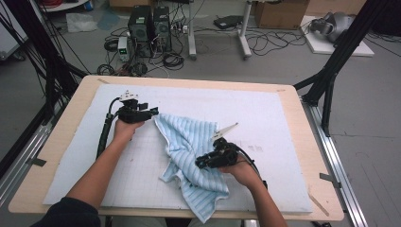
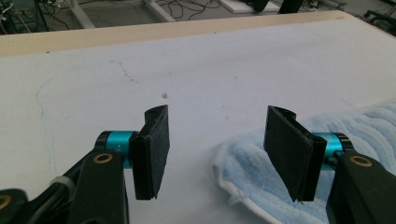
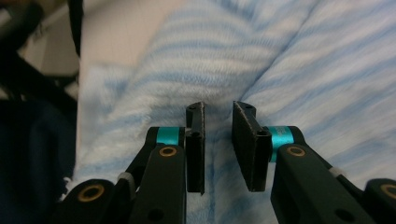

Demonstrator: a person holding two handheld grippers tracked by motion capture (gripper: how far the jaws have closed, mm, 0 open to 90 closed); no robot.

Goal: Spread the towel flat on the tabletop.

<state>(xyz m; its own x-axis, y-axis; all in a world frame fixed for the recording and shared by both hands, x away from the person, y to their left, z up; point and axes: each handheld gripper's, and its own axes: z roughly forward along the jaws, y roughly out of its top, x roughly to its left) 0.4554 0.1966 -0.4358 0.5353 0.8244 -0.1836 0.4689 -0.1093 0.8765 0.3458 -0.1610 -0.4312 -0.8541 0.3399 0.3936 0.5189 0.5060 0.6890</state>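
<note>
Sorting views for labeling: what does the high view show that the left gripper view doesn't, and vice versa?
High view alone: the person's forearms, the right gripper low over the crumpled striped towel, the full white mat, computers on the floor.
Left gripper view alone: the left gripper fingers up close, set apart with bare mat between them, the towel's white-hemmed corner beside one.
Both: towel, mat, wooden table edge.

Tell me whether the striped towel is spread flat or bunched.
Bunched: the striped towel lies crumpled in folds and ridges on the white mat.

A lab or workshop: computer towers (image 1: pixel 150 26) and tangled cables (image 1: pixel 172 59) lie on the grey floor (image 1: pixel 369 118), with cardboard boxes (image 1: pixel 281 13) and black frame legs (image 1: pixel 338 56) around the table (image 1: pixel 302 142).
</note>
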